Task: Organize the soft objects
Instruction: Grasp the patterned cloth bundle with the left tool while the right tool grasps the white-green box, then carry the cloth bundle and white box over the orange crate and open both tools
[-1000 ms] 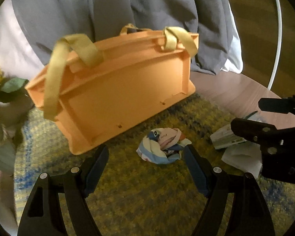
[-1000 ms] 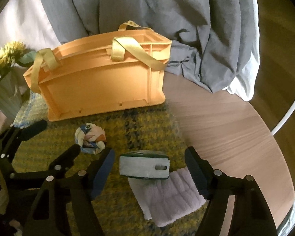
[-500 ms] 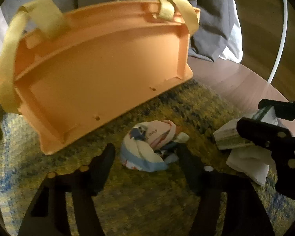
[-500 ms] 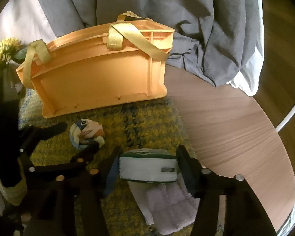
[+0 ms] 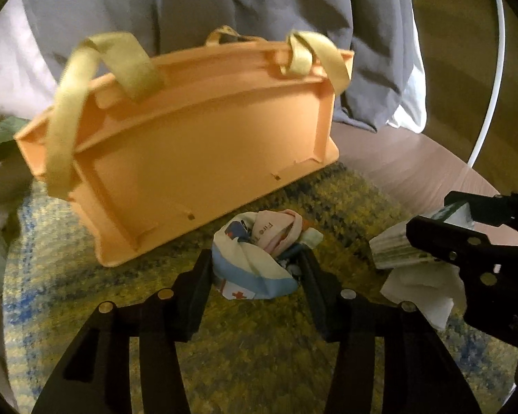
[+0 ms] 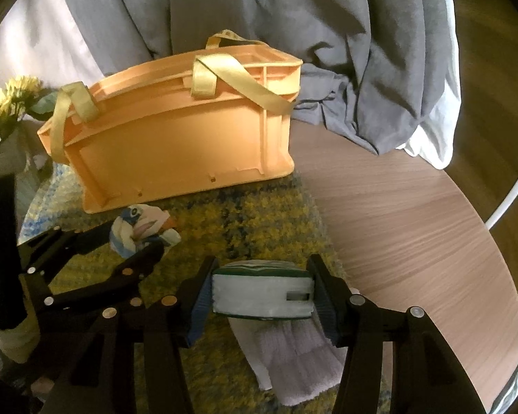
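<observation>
**Both pickups made, crate not yet loaded**

At lower centre of the left wrist view: left tongs [image 5: 255, 272] just closing, fingers now against both flanks of the crumpled printed cloth [image 5: 255, 258], which rests on the mat. At lower centre of the right wrist view: right tongs [image 6: 260, 293] narrowed and clamped on the tissue pack [image 6: 262, 293], pads flush on both short ends.

Progress, judged: early. Orange crate [image 6: 176, 148] in upper centre, interior not visible from either view, so contents unknown. Nothing lifted toward it yet. White towel [image 6: 293, 355] under and below the tissue pack, ungripped. Remaining: lift both items, carry over the crate rim, release; then the towel.

Materials:
- Cloth: thin, soft, bunched into a loose ball; pale blue, pink and cream print.
- Tissue pack: flat block, glossy wrapper, white sides, green top edge.
- Towel: ribbed, plush, folded.
- Crate: rigid moulded plastic, ribbed wall, yellow webbing handles [image 6: 245, 82].
- Mat [image 6: 259, 220]: coarse woven, yellow and blue.
- Worktop [image 6: 397, 227]: smooth wood grain, rounded edge.
- Grey fabric [image 6: 293, 17] draped behind the crate.
</observation>
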A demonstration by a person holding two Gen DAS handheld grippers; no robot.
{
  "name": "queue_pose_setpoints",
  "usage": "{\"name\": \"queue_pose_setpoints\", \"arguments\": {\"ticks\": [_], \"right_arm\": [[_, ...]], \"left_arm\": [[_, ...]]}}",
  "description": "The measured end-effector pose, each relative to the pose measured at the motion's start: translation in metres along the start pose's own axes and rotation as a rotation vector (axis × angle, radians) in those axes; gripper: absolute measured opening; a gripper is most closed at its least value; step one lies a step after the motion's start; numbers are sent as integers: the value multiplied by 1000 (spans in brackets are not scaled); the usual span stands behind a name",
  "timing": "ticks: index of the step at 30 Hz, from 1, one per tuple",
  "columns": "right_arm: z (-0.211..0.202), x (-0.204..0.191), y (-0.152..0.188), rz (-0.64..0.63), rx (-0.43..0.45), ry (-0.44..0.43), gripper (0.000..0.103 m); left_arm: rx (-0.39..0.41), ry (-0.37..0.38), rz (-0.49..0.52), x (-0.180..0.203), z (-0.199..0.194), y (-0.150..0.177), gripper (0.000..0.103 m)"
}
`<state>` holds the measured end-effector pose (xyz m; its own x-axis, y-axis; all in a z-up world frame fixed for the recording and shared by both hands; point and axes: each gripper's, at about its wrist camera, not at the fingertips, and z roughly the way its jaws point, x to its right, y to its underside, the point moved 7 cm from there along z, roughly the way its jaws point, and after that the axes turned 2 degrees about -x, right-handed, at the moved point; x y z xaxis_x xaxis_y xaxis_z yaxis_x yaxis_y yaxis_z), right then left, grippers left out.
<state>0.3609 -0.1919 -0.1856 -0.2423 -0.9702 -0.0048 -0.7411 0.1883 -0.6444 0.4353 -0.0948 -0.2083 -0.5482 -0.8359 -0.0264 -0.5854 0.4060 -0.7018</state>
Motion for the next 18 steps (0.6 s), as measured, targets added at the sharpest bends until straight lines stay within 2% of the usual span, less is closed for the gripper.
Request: {"name": "queue_pose_setpoints", "arguments": {"ticks": [7,18], "right_arm": [[-14,-2,-6,3,32,-26,53],[-45,-11,-22,-28,107,-74,53]], "left_arm": [[43,-23,-56,-9,-29,-8,49],[146,-86,-83,-19,-82,-27,49]]}}
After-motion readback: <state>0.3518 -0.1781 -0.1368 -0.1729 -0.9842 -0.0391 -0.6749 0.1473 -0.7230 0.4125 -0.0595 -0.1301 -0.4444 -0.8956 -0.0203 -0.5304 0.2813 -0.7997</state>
